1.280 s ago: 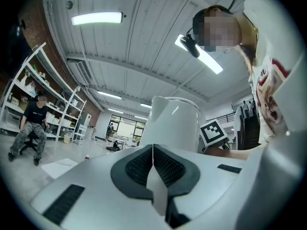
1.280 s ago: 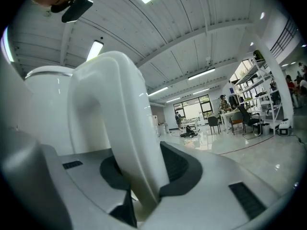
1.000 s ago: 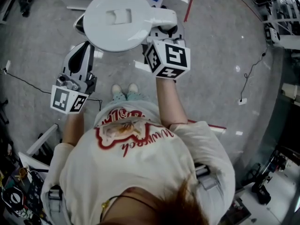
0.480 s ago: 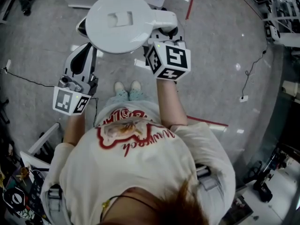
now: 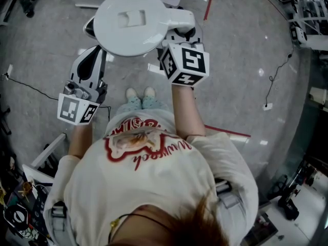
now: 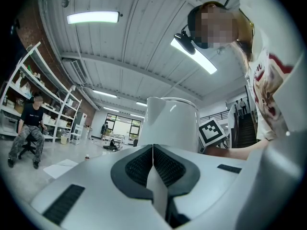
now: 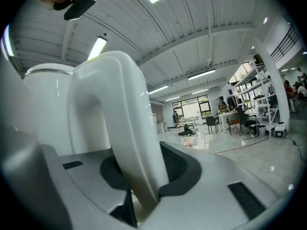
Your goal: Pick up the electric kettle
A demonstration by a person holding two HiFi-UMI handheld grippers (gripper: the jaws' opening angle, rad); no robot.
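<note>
While right hand-held gripper [image 5: 180, 34] grips kettle [image 5: 130, 22] | floor [image 5: 241, 60]: cable [image 5: 31, 88], red tape [image 5: 209, 4]

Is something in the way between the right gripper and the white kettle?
No, nothing visible is. The right gripper is shut on the curved handle of the round white plastic electric kettle.

Grey polished floor [image 5: 241, 65] fills the head view. A red line [image 5: 209, 4] crosses it at top centre, and a thin black cable [image 5: 31, 88] trails at the left edge. Left gripper view: white shelving [image 6: 29, 87] at left, seated person [image 6: 26, 131] before it, lit ceiling strip [image 6: 92, 17] above. Right gripper view: office chairs [image 7: 211, 123] at centre right.
</note>
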